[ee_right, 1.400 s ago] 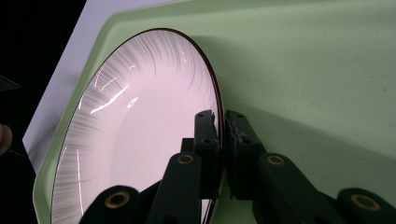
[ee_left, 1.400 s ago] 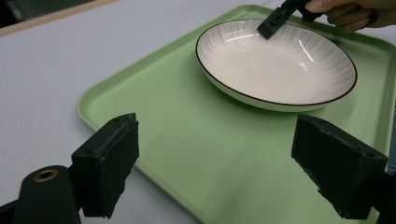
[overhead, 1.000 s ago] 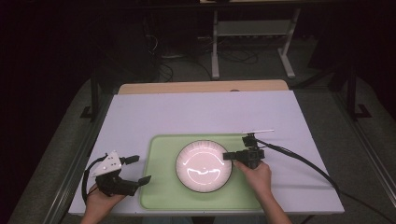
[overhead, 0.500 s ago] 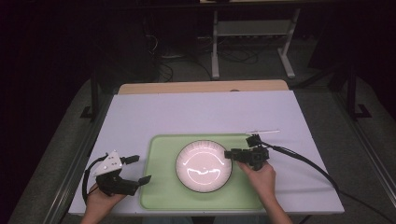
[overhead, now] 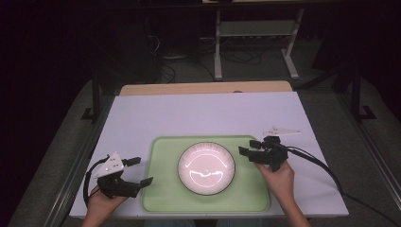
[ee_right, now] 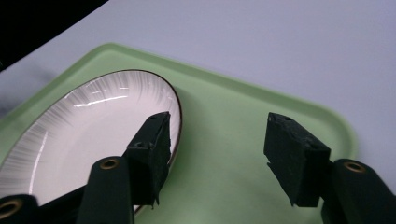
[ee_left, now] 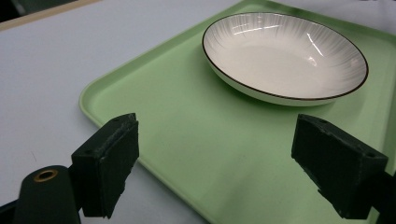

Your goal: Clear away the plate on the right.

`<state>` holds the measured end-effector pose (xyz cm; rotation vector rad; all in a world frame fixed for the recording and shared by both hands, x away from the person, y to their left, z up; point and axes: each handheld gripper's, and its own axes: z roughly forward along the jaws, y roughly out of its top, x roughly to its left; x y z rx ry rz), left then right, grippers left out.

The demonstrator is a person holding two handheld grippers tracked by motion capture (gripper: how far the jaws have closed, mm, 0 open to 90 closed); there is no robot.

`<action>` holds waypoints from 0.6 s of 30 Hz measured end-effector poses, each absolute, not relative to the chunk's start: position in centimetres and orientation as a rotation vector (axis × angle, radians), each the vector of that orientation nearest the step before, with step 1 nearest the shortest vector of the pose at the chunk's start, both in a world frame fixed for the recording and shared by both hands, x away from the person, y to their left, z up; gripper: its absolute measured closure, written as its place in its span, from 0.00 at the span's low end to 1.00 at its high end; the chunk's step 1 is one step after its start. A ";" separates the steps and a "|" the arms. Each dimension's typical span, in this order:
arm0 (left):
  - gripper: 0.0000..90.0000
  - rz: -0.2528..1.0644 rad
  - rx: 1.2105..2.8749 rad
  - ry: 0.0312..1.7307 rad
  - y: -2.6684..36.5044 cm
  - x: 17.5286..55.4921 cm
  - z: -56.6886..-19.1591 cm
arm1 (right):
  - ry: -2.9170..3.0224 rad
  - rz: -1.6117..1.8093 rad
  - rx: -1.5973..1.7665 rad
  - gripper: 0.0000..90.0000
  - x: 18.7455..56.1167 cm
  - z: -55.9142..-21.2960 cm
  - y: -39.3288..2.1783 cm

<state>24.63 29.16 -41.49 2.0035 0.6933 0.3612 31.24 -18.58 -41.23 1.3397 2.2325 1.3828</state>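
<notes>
Opening, right gripper [overhead: 249, 147] has drawn back from plate [overhead: 206, 168].

One white bowl with a dark rim [overhead: 206, 169], one green tray [overhead: 163, 189], one white-topped table [overhead: 203, 113], two hand-held grippers: left gripper [overhead: 140, 171], right gripper [overhead: 248, 147], and two hands.

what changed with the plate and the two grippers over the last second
The right gripper was shut on the right rim of the plate; its jaws have just been opening, nothing is between them now, and it has drawn back to the right, off the rim. The plate is let go and rests on the green tray. The left gripper, open at the tray's left edge, kept its place, as did the plate and tray.
</notes>
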 end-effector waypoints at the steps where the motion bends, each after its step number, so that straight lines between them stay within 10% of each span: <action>1: 0.16 0.361 2.005 0.693 29.2 24.6 -41.5 | 2.227 1.380 1.327 0.41 31.2 -41.1 -18.7; 18: 0.16 0.360 2.011 0.699 29.1 24.7 -41.6 | 2.144 1.349 1.078 0.30 29.3 -40.2 -22.7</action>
